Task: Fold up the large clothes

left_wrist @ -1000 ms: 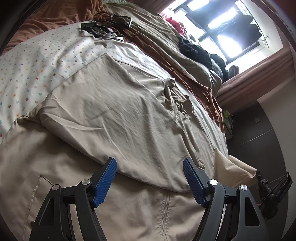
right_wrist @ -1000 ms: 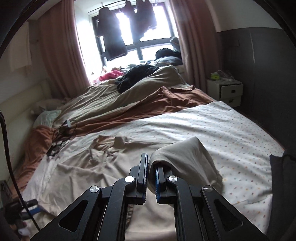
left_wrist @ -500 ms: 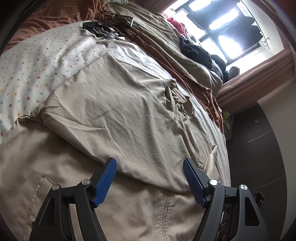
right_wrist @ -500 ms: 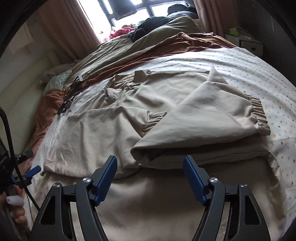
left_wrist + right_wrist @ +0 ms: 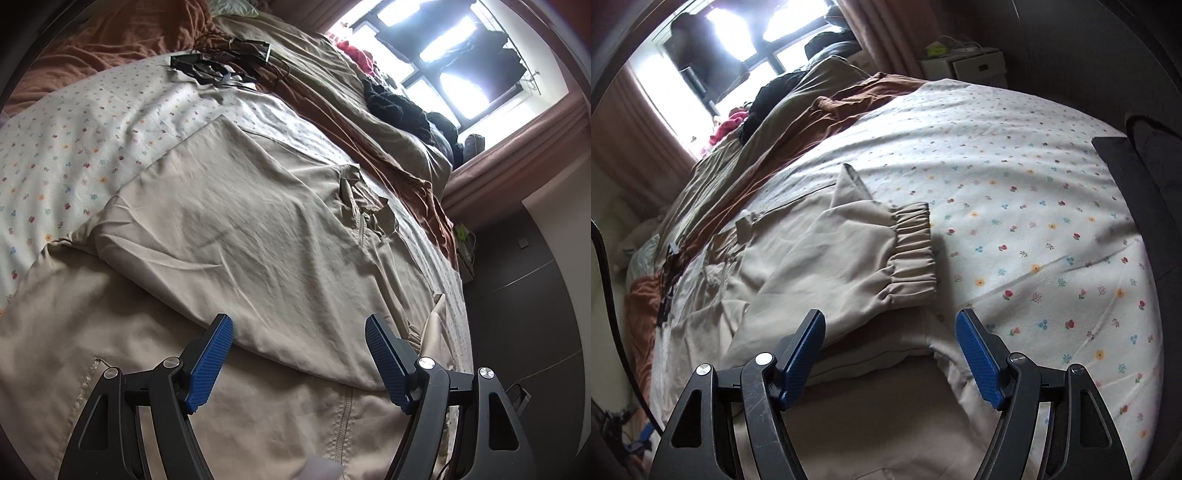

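I had the left gripper (image 5: 299, 354) spread wide with nothing between its pads, above the beige jacket (image 5: 258, 236) lying flat on the floral sheet (image 5: 74, 140). My right gripper (image 5: 891, 352) gaped too, the folded sleeve's elastic cuff (image 5: 912, 251) at twelve o'clock.

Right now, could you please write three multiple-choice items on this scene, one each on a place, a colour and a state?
1. Where does the sleeve cuff lie?
A. on the jacket
B. on the nightstand
C. on the floor

2. What colour are the gripper pads?
A. red
B. blue
C. green

3. How is the right gripper?
A. shut on the cuff
B. shut, empty
C. open

Answers: 1 A, the sleeve is folded across the body. 2 B, both views show blue pads. 3 C, its jaws stand wide apart, holding nothing.
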{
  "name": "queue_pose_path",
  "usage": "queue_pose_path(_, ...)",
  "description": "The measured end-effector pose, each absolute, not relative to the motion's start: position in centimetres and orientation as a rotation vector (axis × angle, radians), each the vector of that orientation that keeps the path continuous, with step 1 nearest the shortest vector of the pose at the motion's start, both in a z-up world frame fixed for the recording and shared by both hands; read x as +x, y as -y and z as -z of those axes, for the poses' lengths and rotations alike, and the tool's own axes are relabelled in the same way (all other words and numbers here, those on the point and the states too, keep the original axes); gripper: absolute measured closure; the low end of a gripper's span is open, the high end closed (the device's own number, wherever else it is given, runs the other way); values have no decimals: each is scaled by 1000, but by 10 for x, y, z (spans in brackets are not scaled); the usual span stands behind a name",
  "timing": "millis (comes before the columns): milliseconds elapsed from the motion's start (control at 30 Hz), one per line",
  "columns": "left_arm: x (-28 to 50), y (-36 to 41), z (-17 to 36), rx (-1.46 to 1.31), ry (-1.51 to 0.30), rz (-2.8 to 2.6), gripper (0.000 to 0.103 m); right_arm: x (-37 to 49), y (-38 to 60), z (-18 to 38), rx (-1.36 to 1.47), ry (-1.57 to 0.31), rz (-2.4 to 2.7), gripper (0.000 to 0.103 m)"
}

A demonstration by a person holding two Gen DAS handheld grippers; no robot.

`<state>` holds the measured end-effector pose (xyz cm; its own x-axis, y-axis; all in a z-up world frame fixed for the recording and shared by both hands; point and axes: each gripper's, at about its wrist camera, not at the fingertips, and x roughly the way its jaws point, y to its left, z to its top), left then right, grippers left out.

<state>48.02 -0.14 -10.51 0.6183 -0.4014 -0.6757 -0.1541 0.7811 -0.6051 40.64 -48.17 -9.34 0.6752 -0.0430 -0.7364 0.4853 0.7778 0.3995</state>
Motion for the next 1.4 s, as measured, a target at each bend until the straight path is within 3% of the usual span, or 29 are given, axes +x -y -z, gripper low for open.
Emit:
queue_pose_path(267,484,-4,107,-689,-910,142,28,441,496,126,700,-836,336,32)
queue_pose_path(333,484,-6,108,-695,-912,140,28,446,495,126,707,-850,330,68)
queue_pose_path(933,476,-51,103,-800,-861,105,28,465,348,-66,319,-612,104,76)
queue_pose_path(1167,472,-75,104,-859,-838,79,28,483,262,-89,204,-591,-23,81)
queue_pose_path(1400,471,-91,109,-901,-835,61,28,501,179,-60,110,-643,-171,81)
